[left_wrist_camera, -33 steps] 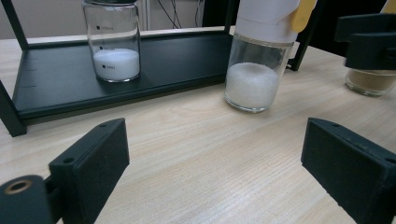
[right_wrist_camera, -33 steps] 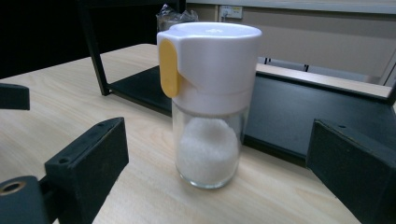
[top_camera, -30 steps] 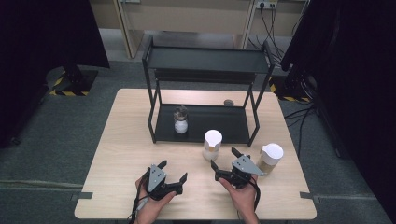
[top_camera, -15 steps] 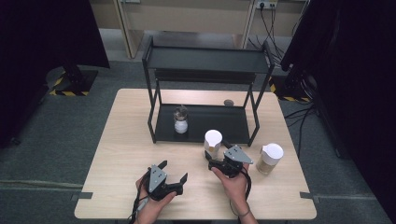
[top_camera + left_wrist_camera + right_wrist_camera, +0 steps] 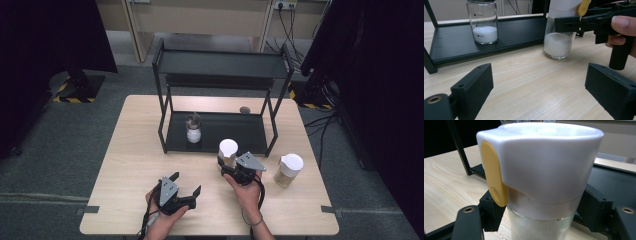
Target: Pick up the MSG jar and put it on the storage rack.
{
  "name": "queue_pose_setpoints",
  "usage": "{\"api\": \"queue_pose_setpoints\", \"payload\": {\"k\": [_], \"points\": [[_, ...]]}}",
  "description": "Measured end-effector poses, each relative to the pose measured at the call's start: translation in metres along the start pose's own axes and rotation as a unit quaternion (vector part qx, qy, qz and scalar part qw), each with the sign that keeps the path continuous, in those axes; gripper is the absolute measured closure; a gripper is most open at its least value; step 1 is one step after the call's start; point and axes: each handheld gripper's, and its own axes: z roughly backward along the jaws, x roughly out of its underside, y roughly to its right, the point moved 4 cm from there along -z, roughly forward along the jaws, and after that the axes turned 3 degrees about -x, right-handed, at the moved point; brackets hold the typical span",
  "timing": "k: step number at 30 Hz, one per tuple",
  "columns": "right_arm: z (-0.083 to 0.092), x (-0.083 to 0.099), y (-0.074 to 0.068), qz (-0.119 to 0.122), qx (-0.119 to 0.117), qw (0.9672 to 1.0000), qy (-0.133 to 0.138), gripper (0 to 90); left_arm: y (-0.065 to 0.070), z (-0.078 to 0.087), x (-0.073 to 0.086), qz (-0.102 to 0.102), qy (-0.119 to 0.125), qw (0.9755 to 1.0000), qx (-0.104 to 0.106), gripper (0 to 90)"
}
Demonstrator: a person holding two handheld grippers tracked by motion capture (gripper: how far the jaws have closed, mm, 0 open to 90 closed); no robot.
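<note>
- Glass jar of white powder with a white cap and yellow side tab (image 5: 228, 150): upright on the wooden table (image 5: 130, 150), just in front of the black metal shelf rack (image 5: 220, 65), at its right half.
- Right gripper (image 5: 227, 165): clamped on the jar's glass neck just under the cap, one black pad on each side (right gripper view (image 5: 541, 217)); jaws just closed in, jar between them.
- Same grip seen side-on in the left gripper view: jaw bar across the jar (image 5: 560, 37) below the cap, hand behind it.
- Left gripper (image 5: 185, 184): jaws wide apart, nothing between them, resting low over bare table near the front edge; pads (image 5: 474, 85) visible either side of empty wood grain.
- Second glass jar of white powder with a dark lid (image 5: 193, 129): standing on the rack's lower shelf, left part.
- Third glass jar with a white cap and tan contents (image 5: 288, 170): on the table to the right, apart from the held jar.
- Small dark round object (image 5: 245, 109): on the table behind the rack.
- Step in hand, as judged: grasp complete, lift not yet begun.
- Next move, as judged: straight lift kept upright, clearance of the rack's front edge and right post, then placement on the lower shelf beside the jar already there.
</note>
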Motion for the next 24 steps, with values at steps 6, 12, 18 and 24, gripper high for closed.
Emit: {"api": "queue_pose_setpoints", "payload": {"k": [6,12,18,24], "points": [[0.001,0.001,0.000,-0.005,0.003,1.0000,0.006,30.8,0.000,0.000,0.000,0.001,0.000,1.0000,0.000,7.5],[0.004,0.001,0.000,-0.007,0.009,0.9999,0.011,30.8,0.000,0.000,0.000,0.001,0.000,1.0000,0.000,7.7],[0.011,-0.003,-0.001,-0.009,0.013,0.9996,0.023,30.8,0.000,0.000,0.000,0.000,0.000,1.0000,-0.002,7.9],[0.018,-0.015,-0.001,-0.006,0.017,0.9991,0.039,30.8,0.000,0.000,0.000,0.001,0.000,1.0000,-0.002,7.8]]}}
